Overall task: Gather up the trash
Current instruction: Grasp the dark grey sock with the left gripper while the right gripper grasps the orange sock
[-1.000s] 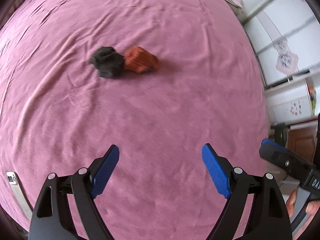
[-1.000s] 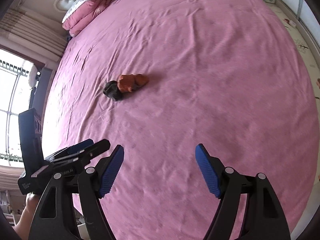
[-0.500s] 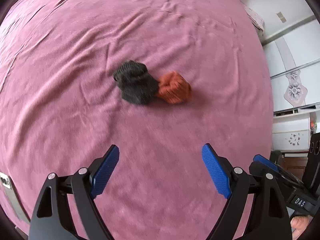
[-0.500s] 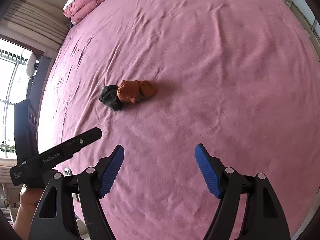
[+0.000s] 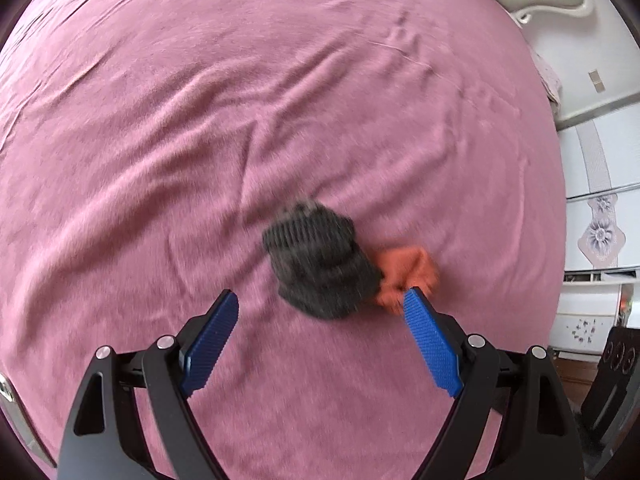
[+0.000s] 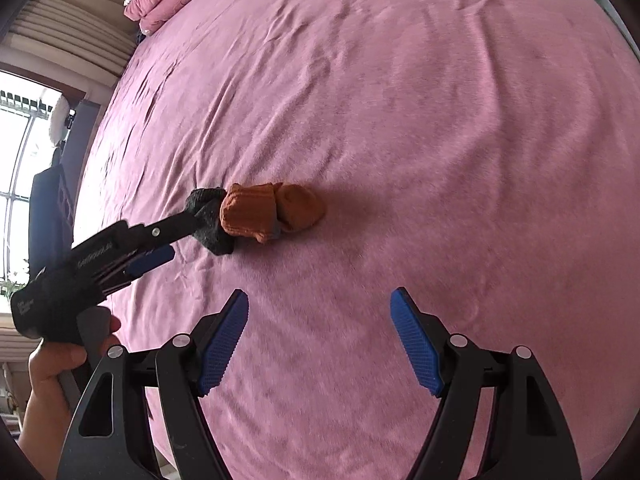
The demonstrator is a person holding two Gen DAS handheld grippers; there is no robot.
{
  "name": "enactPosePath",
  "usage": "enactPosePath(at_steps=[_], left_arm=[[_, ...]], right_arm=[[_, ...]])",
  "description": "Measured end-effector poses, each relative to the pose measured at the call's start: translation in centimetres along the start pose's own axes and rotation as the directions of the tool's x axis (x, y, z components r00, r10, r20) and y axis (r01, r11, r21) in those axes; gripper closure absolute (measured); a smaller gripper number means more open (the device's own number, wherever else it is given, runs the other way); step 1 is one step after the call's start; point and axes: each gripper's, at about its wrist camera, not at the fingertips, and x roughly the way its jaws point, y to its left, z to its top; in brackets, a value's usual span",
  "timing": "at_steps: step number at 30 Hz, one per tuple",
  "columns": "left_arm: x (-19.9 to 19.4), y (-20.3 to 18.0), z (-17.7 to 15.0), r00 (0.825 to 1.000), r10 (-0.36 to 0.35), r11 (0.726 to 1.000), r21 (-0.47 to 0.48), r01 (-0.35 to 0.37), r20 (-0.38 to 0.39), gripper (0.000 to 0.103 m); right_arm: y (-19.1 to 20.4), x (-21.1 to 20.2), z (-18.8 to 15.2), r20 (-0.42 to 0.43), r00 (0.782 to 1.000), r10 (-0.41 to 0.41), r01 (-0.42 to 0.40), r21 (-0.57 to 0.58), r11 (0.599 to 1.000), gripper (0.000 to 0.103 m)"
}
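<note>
Step in hand: judged as the approach to a first pick; the left tool [image 5: 320, 300] is coming in on the dark sock [image 5: 320, 264].
Dark sock: balled up on the pink bed cover [image 5: 240, 100], touching the orange sock [image 6: 272, 212] on one side.
Orange sock: rolled, right against the dark sock and on its far side from the left tool's body.
Left tool: jaws spread wide with nothing pressed between the pads; in the right wrist view one finger reaches the dark sock, though contact cannot be confirmed.
Right tool [image 6: 320, 312]: jaws apart and empty, short of the dark sock, over bare cover.
Doing it well: centre the pads on the dark sock alone, as one pad tip sits close to the orange sock; come down enough to catch the bundle without pinching the cover.
Writing: white lettering on the left tool's body, too blurred to read.
</note>
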Motion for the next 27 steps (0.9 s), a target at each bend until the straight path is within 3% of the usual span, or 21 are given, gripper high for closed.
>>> enactPosePath(at_steps=[8, 12, 17, 27], left_arm=[[2.9, 0.1, 2.1, 0.999, 0.028, 0.999, -0.021, -0.029, -0.023, 0.019], [3.9, 0.5, 2.3, 0.998, 0.045, 0.998, -0.035, -0.047, -0.033, 0.037], [4.0, 0.5, 1.8, 0.999, 0.03, 0.999, 0.023, -0.03, -0.019, 0.053], [2.4, 0.5, 1.0, 1.0, 0.017, 0.994, 0.108, -0.018, 0.002, 0.06]], right_arm=[[0.5, 1.9, 1.0, -0.022, 1.0, 0.005, -0.005, -0.014, 1.0, 0.032], [0.7, 3.1, 1.7, -0.036, 0.999, 0.005, -0.005, -0.023, 1.0, 0.032], [1.2, 4.1, 2.8, -0.044, 0.999, 0.005, -0.007, -0.042, 0.999, 0.031], [2.4, 7.1, 5.6, -0.045, 0.997, 0.055, -0.056, -0.032, 0.998, 0.025]])
